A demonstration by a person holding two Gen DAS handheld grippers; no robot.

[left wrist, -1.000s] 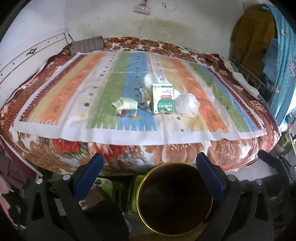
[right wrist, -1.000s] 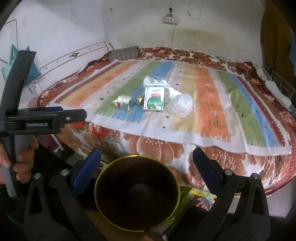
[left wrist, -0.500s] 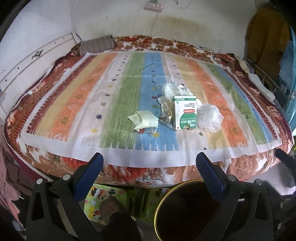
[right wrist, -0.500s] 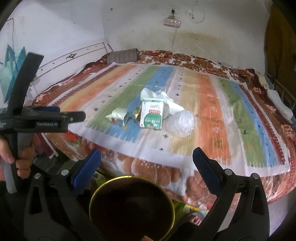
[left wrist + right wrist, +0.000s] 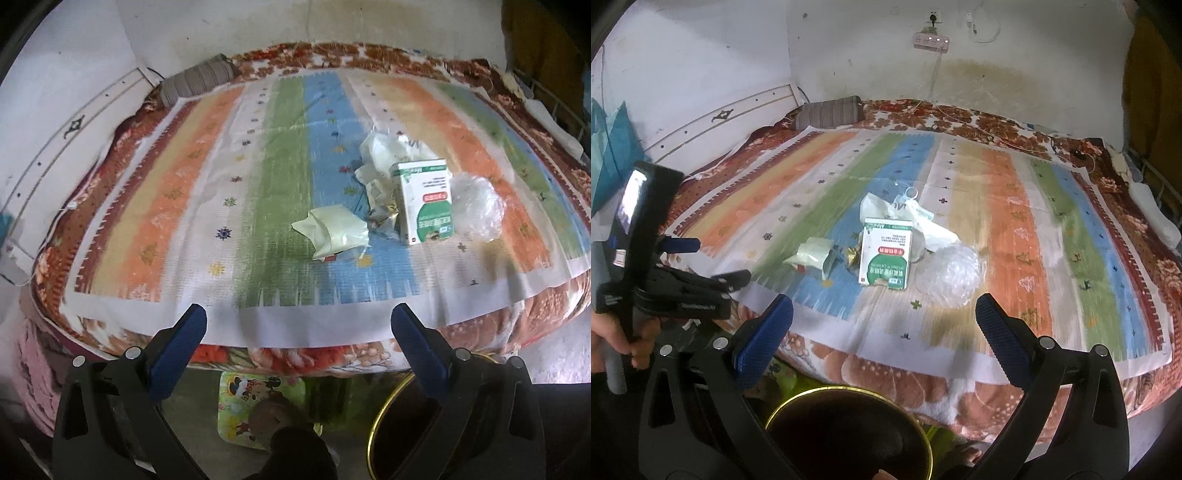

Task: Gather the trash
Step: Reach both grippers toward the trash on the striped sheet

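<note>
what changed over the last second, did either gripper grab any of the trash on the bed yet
No grab yet. Both grippers, the left gripper and the right gripper, rose and moved in over the bed edge, so the bin slid lower in both views. Both stayed open and empty. The green box, the yellow wrapper and the clear plastic ball lie where they were.

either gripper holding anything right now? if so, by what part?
Nothing held. Left gripper and right gripper are both open and empty, short of the trash on the bed: green-white box, crumpled plastic, yellowish wrapper.
</note>
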